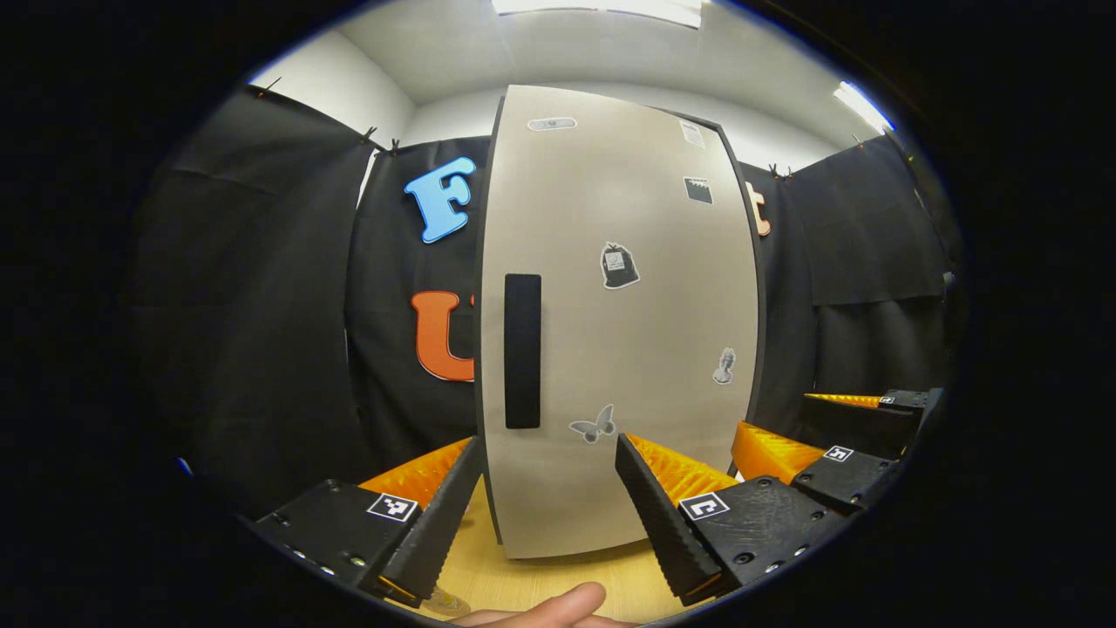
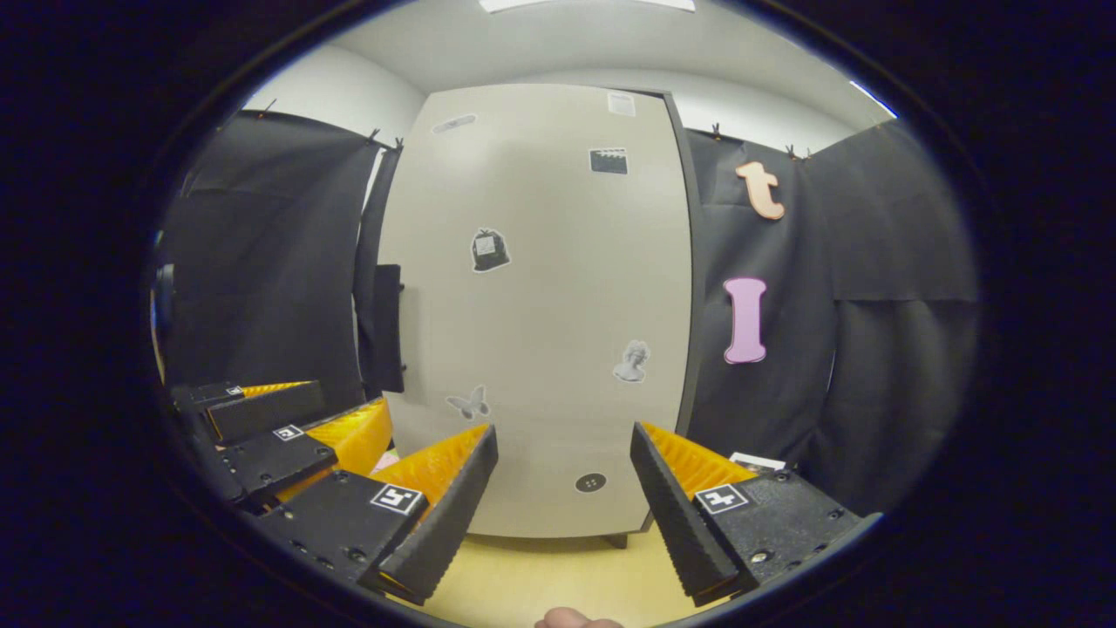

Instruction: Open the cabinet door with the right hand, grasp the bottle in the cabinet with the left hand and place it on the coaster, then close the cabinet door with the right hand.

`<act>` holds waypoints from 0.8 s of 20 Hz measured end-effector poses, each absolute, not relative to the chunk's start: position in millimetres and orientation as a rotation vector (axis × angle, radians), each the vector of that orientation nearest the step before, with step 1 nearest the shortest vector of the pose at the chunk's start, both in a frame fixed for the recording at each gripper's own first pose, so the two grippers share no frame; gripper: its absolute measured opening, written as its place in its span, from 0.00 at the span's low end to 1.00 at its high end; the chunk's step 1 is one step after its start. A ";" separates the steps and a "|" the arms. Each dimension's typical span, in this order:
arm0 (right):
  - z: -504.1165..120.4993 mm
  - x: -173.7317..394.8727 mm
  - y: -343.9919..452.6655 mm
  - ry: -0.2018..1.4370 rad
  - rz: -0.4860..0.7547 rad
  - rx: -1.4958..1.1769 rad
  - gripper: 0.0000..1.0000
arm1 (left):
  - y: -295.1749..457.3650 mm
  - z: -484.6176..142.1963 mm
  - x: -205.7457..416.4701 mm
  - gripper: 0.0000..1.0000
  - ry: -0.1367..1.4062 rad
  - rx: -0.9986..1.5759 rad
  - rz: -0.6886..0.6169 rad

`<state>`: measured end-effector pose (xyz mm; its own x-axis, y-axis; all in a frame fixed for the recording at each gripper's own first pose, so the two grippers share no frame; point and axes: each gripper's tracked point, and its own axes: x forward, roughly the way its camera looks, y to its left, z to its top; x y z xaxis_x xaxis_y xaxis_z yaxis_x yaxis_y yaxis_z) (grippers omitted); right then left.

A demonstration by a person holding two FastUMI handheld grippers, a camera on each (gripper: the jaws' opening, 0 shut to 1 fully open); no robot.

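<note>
Both grippers, left gripper and right gripper, hang wide open and empty before the shut cabinet door, whose dark handle awaits the right one, the bottle presumably hidden behind it.

Cabinet door: smooth matt panel, paper-like stickers, matt dark handle. Table: pale wood, smooth. Booth wall: matt cloth, creased.

A pale wooden tabletop lay below; black cloth walls hung behind, under a white ceiling with bright light strips.
</note>
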<state>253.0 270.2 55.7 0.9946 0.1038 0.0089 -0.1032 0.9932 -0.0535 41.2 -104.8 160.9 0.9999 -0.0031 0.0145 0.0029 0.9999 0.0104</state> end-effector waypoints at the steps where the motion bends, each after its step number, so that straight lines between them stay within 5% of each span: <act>1: 55.2 252.7 269.8 -0.011 0.101 -0.061 0.99 | -106.4 159.0 41.6 0.93 -0.010 0.011 -0.008; 16: 49.5 256.9 256.5 0.032 0.082 -0.041 0.96 | -116.8 161.4 51.8 0.93 -0.033 -0.014 0.001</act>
